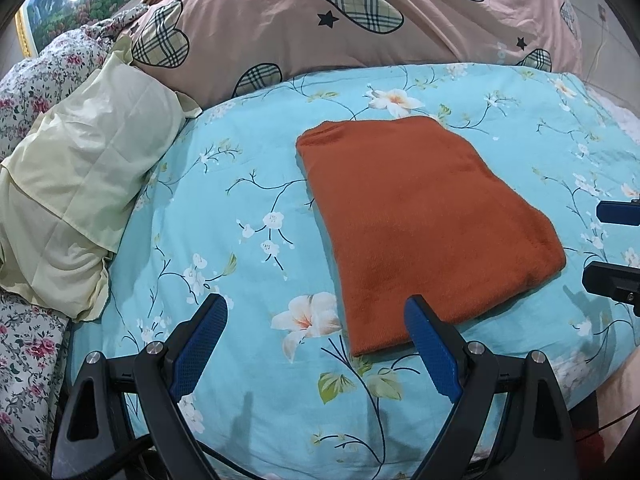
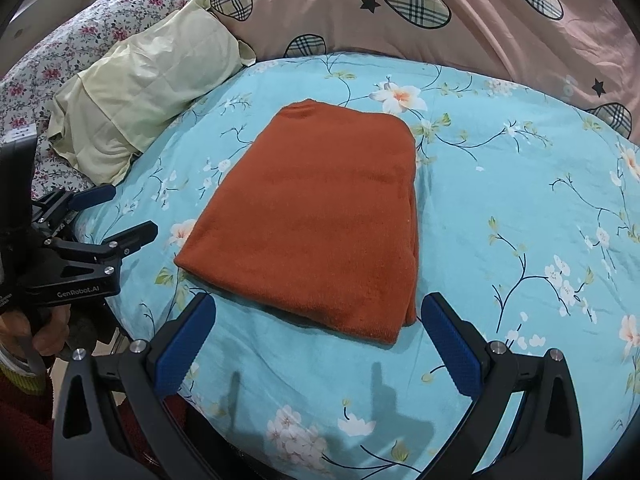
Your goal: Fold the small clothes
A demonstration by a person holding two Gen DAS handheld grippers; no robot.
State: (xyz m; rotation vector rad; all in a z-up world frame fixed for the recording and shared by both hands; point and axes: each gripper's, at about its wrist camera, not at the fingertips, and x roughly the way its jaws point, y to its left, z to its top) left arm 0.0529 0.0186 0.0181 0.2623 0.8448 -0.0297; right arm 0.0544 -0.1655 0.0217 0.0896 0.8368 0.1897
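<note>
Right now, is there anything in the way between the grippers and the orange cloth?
No, nothing visible. The orange cloth lies folded on the blue sheet, and both the left gripper and the right gripper are open just in front of its near edge, with only bare sheet between.

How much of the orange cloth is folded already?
Done: the orange cloth lies in a neat, layered rectangle on the blue flowered bedcover. In hand: nothing. The left gripper and right gripper both hang just short of its near edge, jaws wide apart and empty. Left: maybe one more fold, or nothing; no other small clothes show.
</note>
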